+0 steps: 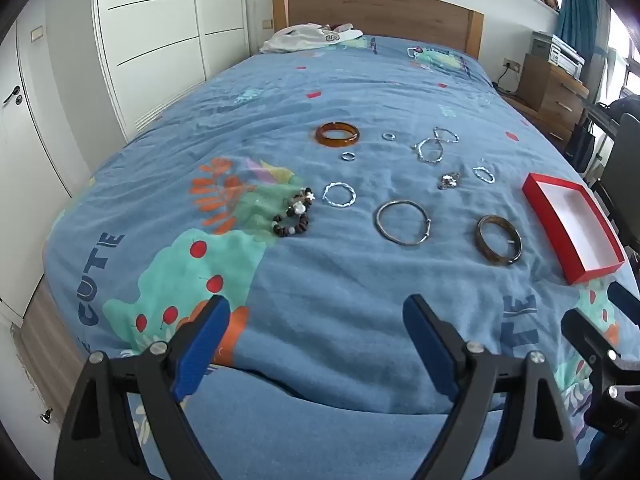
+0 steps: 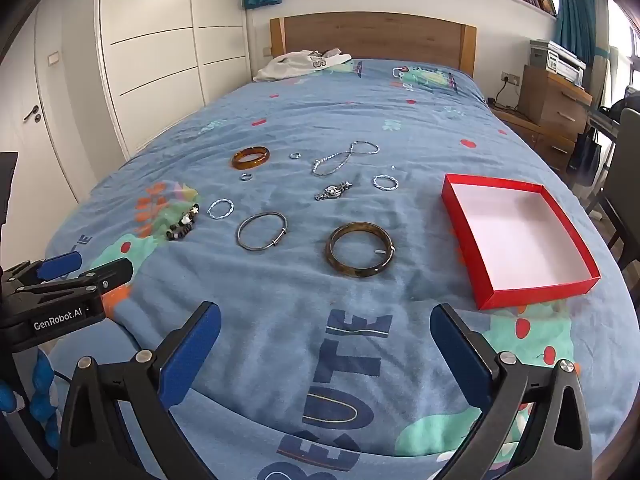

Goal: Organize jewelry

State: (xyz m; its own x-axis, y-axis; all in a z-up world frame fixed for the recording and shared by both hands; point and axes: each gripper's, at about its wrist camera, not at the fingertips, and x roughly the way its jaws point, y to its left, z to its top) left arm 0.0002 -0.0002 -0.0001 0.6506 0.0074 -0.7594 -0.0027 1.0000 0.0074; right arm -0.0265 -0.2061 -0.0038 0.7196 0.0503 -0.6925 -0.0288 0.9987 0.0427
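The left gripper [image 1: 316, 320] is held low over the near edge of a blue patterned bedspread [image 1: 340, 92], its blue-padded fingers [image 1: 202, 344] spread wide with nothing between them. The right gripper [image 2: 326, 324] is held likewise, its blue-padded fingers [image 2: 460, 356] wide apart and nothing gripped.

The jewelry is laid out loose on the bedspread ahead of both grippers. A shallow red cardboard box with a white interior [image 2: 466, 216] is set to the right, with nothing seen inside it. Nearest the right gripper, a dark mottled brown bangle [image 2: 359, 255] is placed to the left of the box, apart from it. Beside that, a thin silver metal bangle [image 2: 262, 230] is seen, and further left a dark beaded bracelet with white charms [image 2: 183, 227]. A small twisted silver ring-shaped bracelet [image 2: 220, 208] is placed between these two, slightly further back. An amber translucent bangle [image 2: 251, 157] is set further back, with two small silver rings [image 2: 246, 176] near it. A silver chain bracelet looped in a figure eight [image 2: 345, 157], a silver brooch-like piece [image 2: 333, 191] and another twisted silver hoop [image 2: 385, 182] are spread toward the box.
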